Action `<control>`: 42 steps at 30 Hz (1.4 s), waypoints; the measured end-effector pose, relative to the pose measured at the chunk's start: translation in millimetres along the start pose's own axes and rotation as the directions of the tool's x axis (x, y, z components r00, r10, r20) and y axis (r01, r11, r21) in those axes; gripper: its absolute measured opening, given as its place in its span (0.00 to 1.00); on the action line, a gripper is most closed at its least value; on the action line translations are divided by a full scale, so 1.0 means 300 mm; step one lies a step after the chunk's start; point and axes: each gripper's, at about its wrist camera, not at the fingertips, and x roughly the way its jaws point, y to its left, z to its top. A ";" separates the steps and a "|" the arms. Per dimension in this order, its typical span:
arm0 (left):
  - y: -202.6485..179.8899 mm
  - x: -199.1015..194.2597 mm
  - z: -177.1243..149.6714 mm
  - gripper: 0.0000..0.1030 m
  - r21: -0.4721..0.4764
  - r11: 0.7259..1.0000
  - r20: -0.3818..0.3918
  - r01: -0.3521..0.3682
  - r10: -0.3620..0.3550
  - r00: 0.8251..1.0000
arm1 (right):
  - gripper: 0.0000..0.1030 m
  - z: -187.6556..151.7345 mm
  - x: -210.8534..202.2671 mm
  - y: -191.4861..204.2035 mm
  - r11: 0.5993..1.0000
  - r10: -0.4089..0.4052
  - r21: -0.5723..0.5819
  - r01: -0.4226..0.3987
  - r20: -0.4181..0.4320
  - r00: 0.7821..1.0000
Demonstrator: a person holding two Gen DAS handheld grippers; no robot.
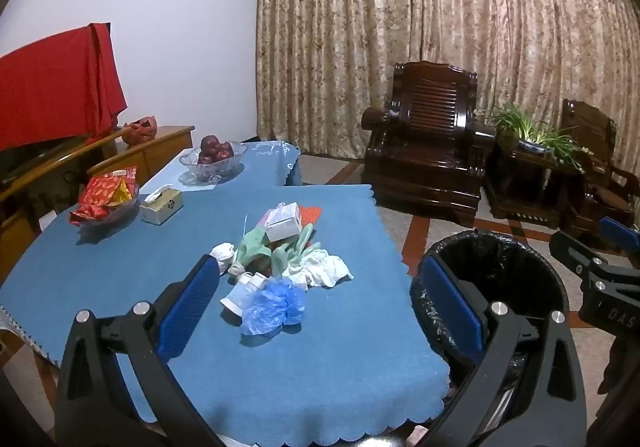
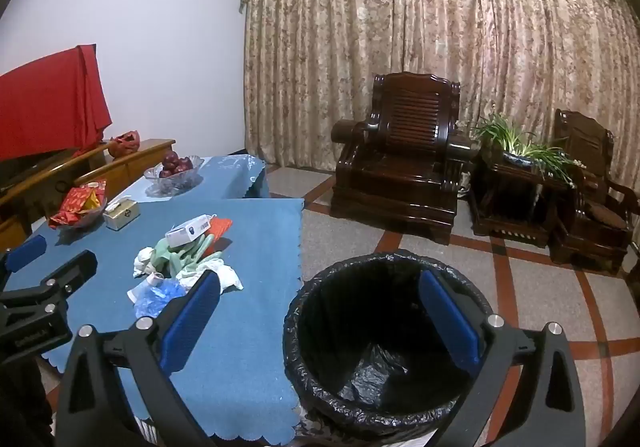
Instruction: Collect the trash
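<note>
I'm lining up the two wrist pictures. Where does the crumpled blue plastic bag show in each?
Left wrist: the blue plastic bag lies centre, at the pile's near end, between the open fingers.
Right wrist: the bag sits lower left, just left of the left finger.
Shared landmark: the black-lined trash bin, right of the table.

Dim indoor light from overhead falls evenly over my view, and the colours look muted and slightly grainy. Soft shadows sit under the blue plastic bag [image 1: 274, 305] on the tabletop [image 1: 120, 267]. Small highlights gleam on the dark armchair [image 1: 424, 151]. The bin liner [image 2: 380, 359] goes nearly black. The fisheye bends the curtain [image 1: 440, 27], and the corners are dark.
</note>
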 end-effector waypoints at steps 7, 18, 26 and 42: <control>0.000 0.002 0.000 0.95 -0.001 1.000 -0.003 -0.002 0.002 1.000 | 0.94 0.000 0.000 -0.003 1.000 -0.002 0.001 0.002 -0.003 1.000; 0.029 0.025 -0.031 0.95 -0.002 1.000 -0.008 -0.005 0.005 1.000 | 0.94 -0.007 0.007 0.000 1.000 0.001 0.001 -0.001 -0.008 1.000; 0.022 0.031 -0.033 0.95 0.002 1.000 -0.016 -0.007 0.007 1.000 | 0.94 -0.007 0.006 0.000 1.000 0.002 0.003 -0.002 -0.009 1.000; 0.021 0.034 -0.035 0.95 0.003 1.000 -0.018 -0.008 0.008 1.000 | 0.94 -0.009 0.011 -0.001 1.000 0.002 0.005 -0.002 -0.011 1.000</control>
